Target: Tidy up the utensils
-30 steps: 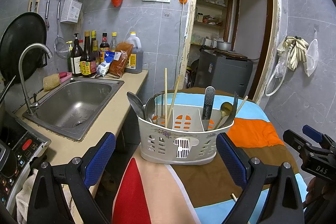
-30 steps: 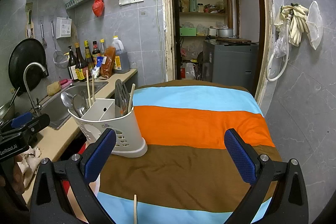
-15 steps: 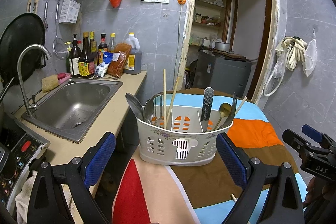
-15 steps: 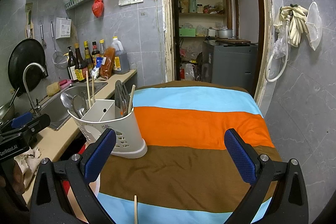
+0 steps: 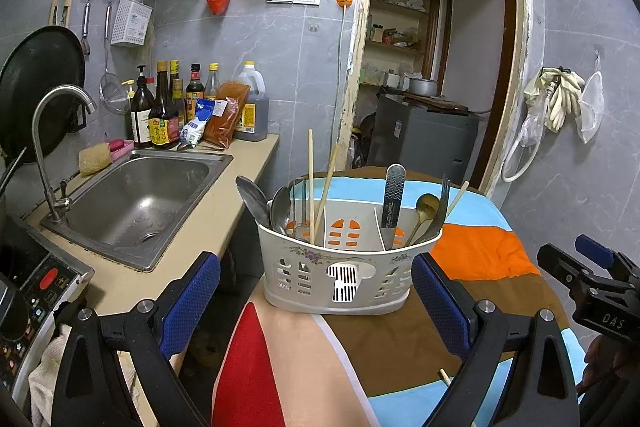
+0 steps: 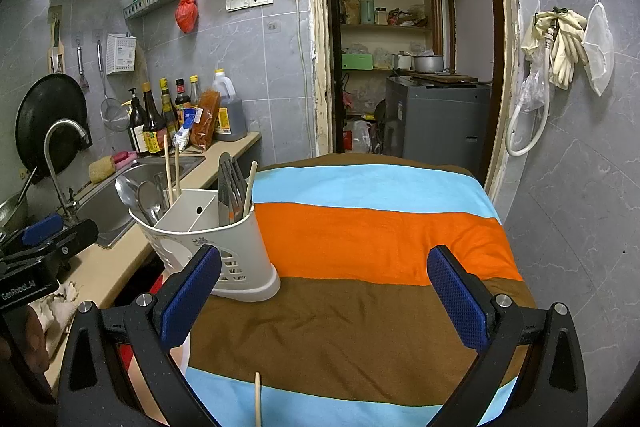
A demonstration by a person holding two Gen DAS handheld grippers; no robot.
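Observation:
A white plastic utensil caddy [image 5: 336, 267] stands on the striped cloth table [image 5: 480, 255], holding spoons [image 5: 280, 205], two chopsticks [image 5: 311, 183], a knife [image 5: 391, 199], a gold spoon and a fork. My left gripper [image 5: 316, 303] is open and empty, just in front of the caddy. My right gripper [image 6: 324, 291] is open and empty over the brown stripe, with the caddy [image 6: 224, 247] to its left. A loose chopstick [image 6: 258, 399] lies on the cloth below the right gripper; its tip shows in the left wrist view [image 5: 443, 375].
A steel sink [image 5: 136, 203] with a tap [image 5: 52, 147] sits in the counter left of the table. Bottles [image 5: 160, 111] line the wall. A stove panel [image 5: 36, 291] is at the near left. An open doorway [image 6: 404, 47] lies behind the table.
The left wrist view has shifted slightly, with the caddy a touch lower and closer. The right gripper has barely moved. Both grippers stay open.

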